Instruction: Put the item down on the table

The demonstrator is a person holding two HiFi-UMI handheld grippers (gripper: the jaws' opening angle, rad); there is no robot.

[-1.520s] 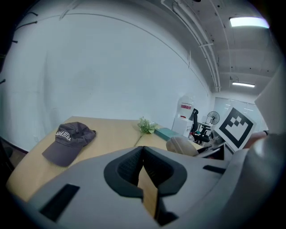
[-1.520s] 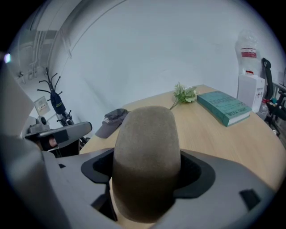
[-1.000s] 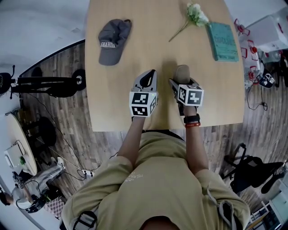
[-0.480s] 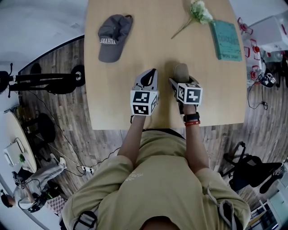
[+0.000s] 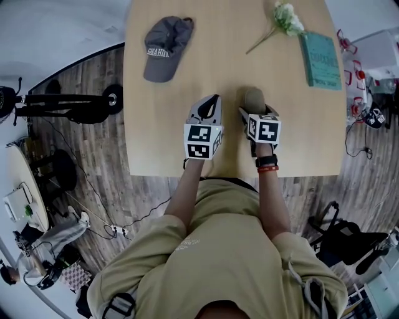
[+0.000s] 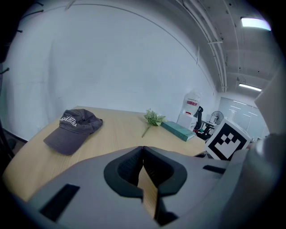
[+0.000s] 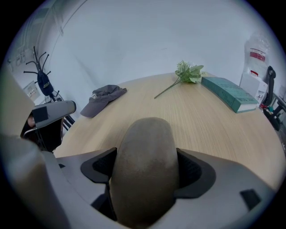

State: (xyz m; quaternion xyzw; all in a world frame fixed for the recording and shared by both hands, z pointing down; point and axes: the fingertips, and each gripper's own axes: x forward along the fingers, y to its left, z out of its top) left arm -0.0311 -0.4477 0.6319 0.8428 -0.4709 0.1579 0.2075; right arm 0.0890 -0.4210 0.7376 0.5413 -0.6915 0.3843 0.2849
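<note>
The brown oval item [image 7: 144, 170] sits pinched in the right gripper [image 5: 254, 109], mid-frame in the head view, over the table [image 5: 187, 81]. Just left of it is the left gripper [image 5: 209, 107], jaws pressed together and empty. A cap [image 5: 165, 47] lies upper left; a flower sprig [image 5: 283, 19] and a green book [image 5: 322, 59] lie upper right.

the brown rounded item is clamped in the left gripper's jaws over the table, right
Not the left: the brown rounded item is clamped in the jaws of the right gripper over the table, as the right gripper view shows. The left gripper is shut, empty.
</note>
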